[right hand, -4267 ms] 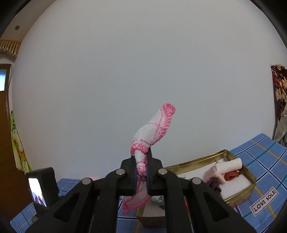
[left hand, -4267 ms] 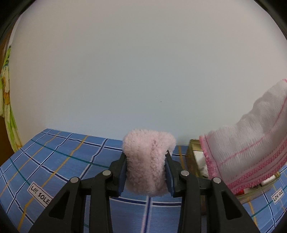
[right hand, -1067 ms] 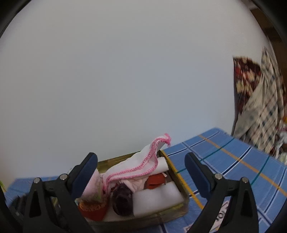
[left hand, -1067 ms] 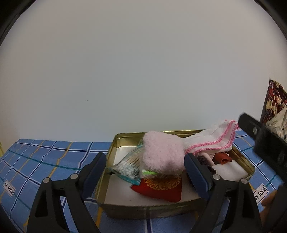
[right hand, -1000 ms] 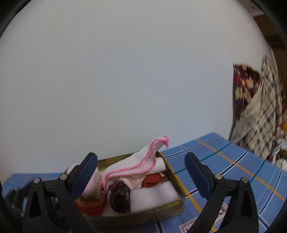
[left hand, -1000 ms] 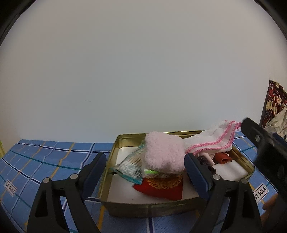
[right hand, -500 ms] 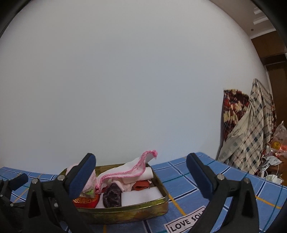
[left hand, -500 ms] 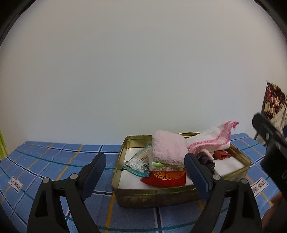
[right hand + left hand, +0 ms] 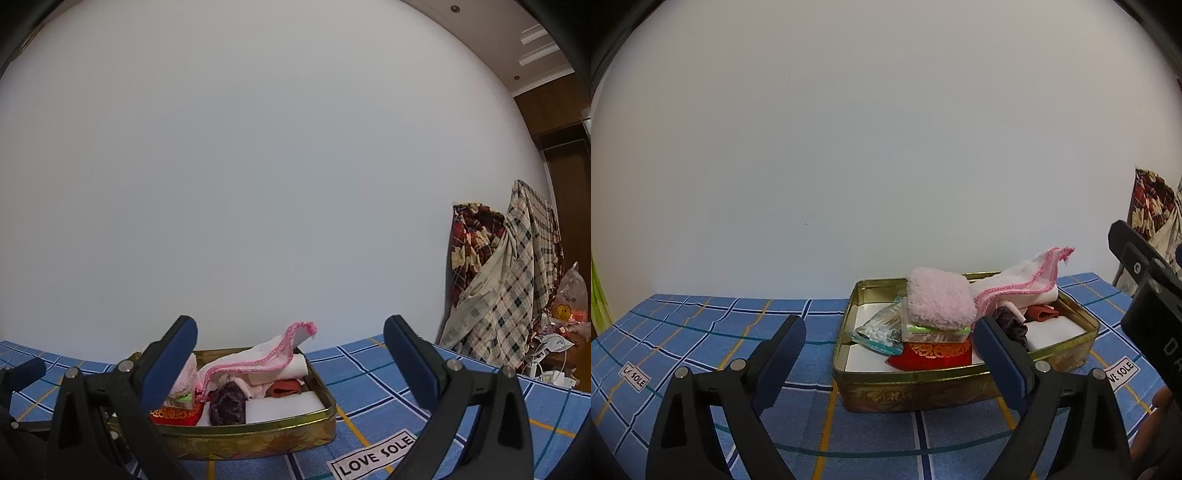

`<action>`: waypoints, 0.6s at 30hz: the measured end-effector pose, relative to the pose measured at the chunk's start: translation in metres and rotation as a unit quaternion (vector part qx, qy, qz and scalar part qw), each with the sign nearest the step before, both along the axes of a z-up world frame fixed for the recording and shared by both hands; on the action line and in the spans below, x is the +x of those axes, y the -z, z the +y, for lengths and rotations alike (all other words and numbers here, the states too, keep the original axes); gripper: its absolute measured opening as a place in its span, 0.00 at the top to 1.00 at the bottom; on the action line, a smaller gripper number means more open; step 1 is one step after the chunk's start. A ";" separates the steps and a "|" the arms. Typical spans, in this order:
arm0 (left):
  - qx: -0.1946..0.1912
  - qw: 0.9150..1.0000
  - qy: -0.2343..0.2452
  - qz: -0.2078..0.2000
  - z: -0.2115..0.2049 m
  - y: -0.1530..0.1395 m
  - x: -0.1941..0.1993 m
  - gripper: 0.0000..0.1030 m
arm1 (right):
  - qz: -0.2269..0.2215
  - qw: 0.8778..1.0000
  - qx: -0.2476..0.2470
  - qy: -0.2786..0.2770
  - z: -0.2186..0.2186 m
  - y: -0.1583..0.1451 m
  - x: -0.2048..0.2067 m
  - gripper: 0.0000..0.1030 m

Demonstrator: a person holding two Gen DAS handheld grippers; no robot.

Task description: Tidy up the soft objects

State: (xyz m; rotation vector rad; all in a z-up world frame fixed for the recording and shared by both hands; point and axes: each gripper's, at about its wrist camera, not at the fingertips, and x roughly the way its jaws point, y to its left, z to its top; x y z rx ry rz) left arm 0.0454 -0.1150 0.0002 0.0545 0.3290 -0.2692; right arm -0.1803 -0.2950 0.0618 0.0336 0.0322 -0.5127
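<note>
Nearest in the left wrist view, the left claw point(image 9: 890, 341) is spreading wider, with nothing between its pads; its right pad only overlaps the front of the tin in the picture. The right claw point(image 9: 290, 343) is spread wide and empty too, and both sit on the near side of the tin with no cloth in either.

Just beyond them a gold tin point(image 9: 923, 391) rests on the blue checked cloth point(image 9: 701, 332) covering the desk. The soft things lie inside it. A fluffy pink pad point(image 9: 940, 302) sits on top of a green-edged packet point(image 9: 934, 334), which rests on a red embroidered pouch point(image 9: 932, 354). A bag of cotton swabs point(image 9: 881, 330) leans at the left. To the right, a white towel with pink trim point(image 9: 1023, 284) drapes over the far side, one corner sticking up past the rim. Under it lie a dark purple bundle point(image 9: 227, 404), an orange-red scrap point(image 9: 284, 387) and a white block point(image 9: 284, 406).

By the look of it the sorting is close to done, since no loose soft item shows on the desk. What may remain is tucking in the towel's raised corner and flattening the leaning pile.

Further right, beyond the desk, patterned fabrics point(image 9: 506, 280) hang against the wall beside some clutter. Nothing blocks the way to the tin.
</note>
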 end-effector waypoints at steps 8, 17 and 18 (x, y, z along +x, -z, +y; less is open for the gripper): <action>-0.008 1.000 -0.014 0.010 0.004 0.000 0.004 0.08 | 0.001 1.000 0.004 0.002 -0.002 0.000 -0.002 0.00; -0.020 0.999 -0.026 0.014 0.009 0.000 0.006 0.08 | 0.001 1.000 -0.005 -0.001 -0.001 0.001 -0.003 0.00; -0.019 0.999 -0.026 0.013 0.009 0.000 0.006 0.08 | 0.002 1.000 -0.005 -0.001 -0.001 0.001 -0.003 0.00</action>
